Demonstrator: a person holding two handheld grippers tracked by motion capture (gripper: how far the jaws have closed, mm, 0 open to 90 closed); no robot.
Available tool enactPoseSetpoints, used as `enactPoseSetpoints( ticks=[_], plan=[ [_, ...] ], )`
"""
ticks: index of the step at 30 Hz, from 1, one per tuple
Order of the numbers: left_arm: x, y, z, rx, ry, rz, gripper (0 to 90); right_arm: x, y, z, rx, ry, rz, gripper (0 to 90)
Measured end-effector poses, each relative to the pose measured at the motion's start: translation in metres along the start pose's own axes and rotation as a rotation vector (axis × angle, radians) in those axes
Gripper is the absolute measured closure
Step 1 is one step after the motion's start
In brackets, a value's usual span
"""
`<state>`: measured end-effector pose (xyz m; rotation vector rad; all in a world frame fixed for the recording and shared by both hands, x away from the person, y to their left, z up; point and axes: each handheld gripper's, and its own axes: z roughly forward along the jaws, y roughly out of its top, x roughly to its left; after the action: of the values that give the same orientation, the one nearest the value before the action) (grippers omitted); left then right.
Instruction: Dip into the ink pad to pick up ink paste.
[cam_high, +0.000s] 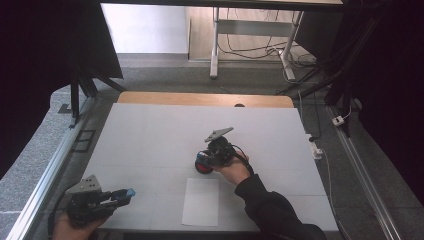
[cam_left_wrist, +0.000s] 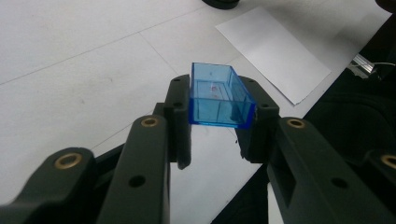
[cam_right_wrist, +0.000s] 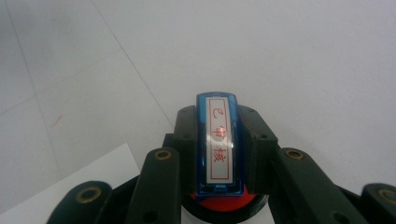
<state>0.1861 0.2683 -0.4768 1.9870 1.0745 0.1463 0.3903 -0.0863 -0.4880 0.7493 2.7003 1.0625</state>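
Black fingers (cam_right_wrist: 219, 154) clamp a blue stamp (cam_right_wrist: 218, 144) labelled with red characters.

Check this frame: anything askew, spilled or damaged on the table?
Nothing stands out. The left hand-held gripper grips a blue cap, the right hand-held gripper a blue stamp, and the paper sheet lies flat, unmarked.

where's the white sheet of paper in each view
High view: the white sheet of paper lies at the table's near edge, bottom centre, between the two claws.
Left gripper view: it lies at upper right, beyond the blue cap held in the left claw.
Right gripper view: one corner pokes in at bottom left.
Shared landmark: the faint seams across the white table.
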Motion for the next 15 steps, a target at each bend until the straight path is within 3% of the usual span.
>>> enactPoseSetpoints(
  ticks=[3, 15],
  plan=[
    [0.000, 0.000, 0.000, 0.000, 0.001, 0.000, 67.7, 0.006, 0.001, 0.000, 0.007, -0.032, -0.036, 71.6],
    [0.000, 0.000, 0.000, 0.002, 0.000, -0.003, 67.7, 0.018, 0.001, 0.000, 0.030, -0.102, -0.105, 71.6]
  ],
)
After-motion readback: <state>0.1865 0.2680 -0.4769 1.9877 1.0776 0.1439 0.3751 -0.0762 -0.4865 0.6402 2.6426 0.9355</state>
